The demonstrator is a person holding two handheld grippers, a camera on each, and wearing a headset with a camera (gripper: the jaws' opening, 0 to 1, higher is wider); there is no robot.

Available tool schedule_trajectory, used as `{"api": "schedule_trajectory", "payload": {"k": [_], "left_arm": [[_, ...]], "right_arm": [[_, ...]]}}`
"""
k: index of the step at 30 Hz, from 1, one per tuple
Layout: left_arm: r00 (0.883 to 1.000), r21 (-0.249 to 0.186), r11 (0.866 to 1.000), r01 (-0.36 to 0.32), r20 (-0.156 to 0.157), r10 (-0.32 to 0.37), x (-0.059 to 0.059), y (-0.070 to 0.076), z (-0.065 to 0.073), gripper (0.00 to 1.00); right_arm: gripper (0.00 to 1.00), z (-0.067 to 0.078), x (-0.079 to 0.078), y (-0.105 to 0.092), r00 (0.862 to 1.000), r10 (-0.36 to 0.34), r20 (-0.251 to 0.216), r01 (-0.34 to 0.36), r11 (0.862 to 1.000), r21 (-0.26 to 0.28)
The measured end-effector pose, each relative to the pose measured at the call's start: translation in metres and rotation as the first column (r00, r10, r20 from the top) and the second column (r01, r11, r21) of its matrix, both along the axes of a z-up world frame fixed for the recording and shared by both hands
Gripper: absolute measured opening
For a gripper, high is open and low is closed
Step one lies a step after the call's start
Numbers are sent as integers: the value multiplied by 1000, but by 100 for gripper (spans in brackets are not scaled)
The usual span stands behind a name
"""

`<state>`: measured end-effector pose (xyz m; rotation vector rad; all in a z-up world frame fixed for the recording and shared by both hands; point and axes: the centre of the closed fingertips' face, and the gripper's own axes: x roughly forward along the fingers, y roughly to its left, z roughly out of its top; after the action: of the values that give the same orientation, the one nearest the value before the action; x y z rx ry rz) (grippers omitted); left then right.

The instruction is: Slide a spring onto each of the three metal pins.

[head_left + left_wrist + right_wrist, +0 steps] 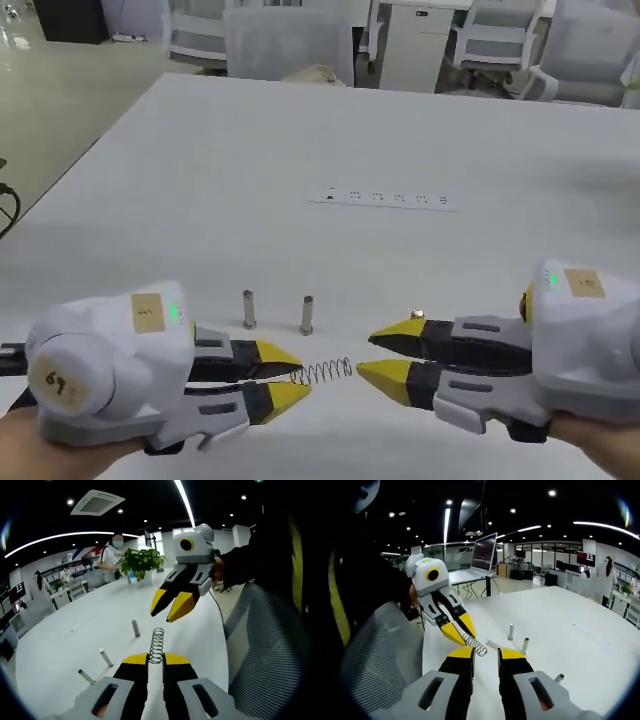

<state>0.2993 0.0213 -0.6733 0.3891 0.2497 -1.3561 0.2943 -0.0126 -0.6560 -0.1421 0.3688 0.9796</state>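
One spring (325, 372), axis toward right gripper (366, 354)

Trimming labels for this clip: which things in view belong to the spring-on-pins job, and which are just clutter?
Job: spring held in the left tool; second spring lying on the table; three metal pins; right tool, open.
Lying about: power strip, office chairs, potted plant, laptop.

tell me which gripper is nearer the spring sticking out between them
Left. The left gripper is shut on one end of the spring. The right gripper is open, with its tips close by the free end, not gripping it.
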Motion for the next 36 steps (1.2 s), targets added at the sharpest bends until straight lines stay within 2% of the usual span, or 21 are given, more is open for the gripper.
{"api": "schedule_trajectory", "payload": {"k": [6,8,10,14,20,30,36], "left_arm": [[999,-22,999,40,18,-40,-17,5,12,2],[998,-26,998,61,21,-60,-24,4,16,2],[996,-35,996,82,27,-82,-30,4,20,2],[994,-49,993,103,43,-101,-37,3,29,2],[992,-71,990,118,48,-115,-43,2,36,2],[991,-92,987,131,49,-127,-49,-2,39,2],[992,-98,988,122,44,-118,-49,-2,38,3]], "right_arm": [[17,4,-16,12,995,101,-23,-100,995,9],[17,8,-21,16,990,133,-34,-132,991,31],[17,13,-28,21,984,174,-46,-171,983,63],[16,17,-39,28,969,237,-75,-230,969,95],[16,19,-44,34,960,268,-86,-258,960,114],[12,19,-49,38,949,296,-112,-279,949,145],[9,19,-49,39,944,305,-128,-289,949,128]]}}
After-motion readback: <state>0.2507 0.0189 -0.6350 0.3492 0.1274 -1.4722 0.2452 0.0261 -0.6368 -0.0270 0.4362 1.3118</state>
